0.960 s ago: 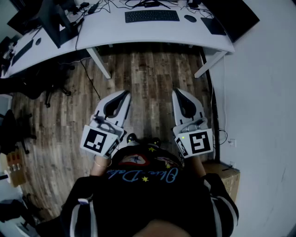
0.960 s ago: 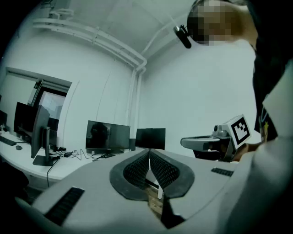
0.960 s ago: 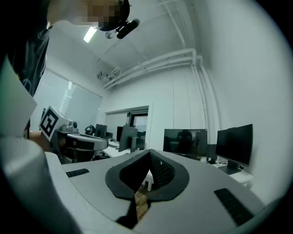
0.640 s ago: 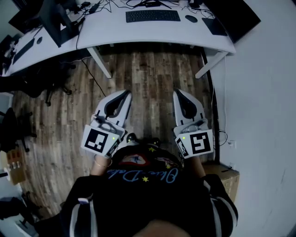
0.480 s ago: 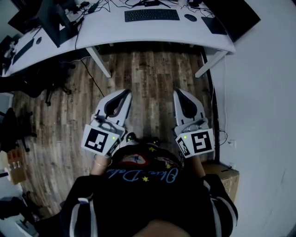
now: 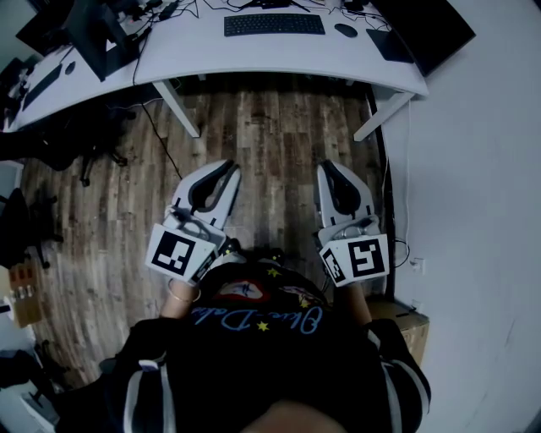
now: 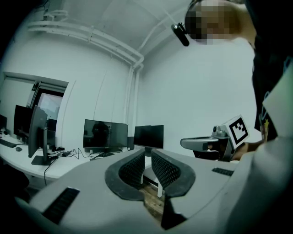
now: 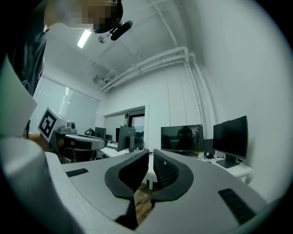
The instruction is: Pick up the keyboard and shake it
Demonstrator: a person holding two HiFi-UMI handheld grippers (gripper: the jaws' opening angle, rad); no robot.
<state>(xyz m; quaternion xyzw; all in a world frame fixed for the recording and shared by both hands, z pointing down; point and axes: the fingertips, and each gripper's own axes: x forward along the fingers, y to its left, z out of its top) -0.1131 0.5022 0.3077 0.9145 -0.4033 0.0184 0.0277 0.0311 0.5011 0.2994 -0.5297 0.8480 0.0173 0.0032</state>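
Note:
A black keyboard (image 6: 274, 24) lies on the white desk (image 6: 254, 61) at the top of the head view, far ahead of both grippers. My left gripper (image 6: 228, 167) (image 7: 148, 154) and right gripper (image 6: 325, 167) (image 8: 150, 154) are held level over the wooden floor, close to the person's body. Each is shut with nothing between its jaws. The gripper views do not show the keyboard. The left gripper view shows the right gripper (image 7: 215, 144) beside it, and the right gripper view shows the left gripper (image 8: 75, 141).
A black mouse (image 6: 345, 30) and a dark pad (image 6: 390, 46) lie right of the keyboard. Monitors (image 6: 93, 34) stand on the desk's left part. Desk legs (image 6: 179, 108) (image 6: 376, 114) reach the floor. A white wall runs along the right, with a cardboard box (image 6: 407, 320) at its foot.
The head view has tipped a little, so the desk sits slightly higher in the frame. Both grippers have kept their place, shut and empty.

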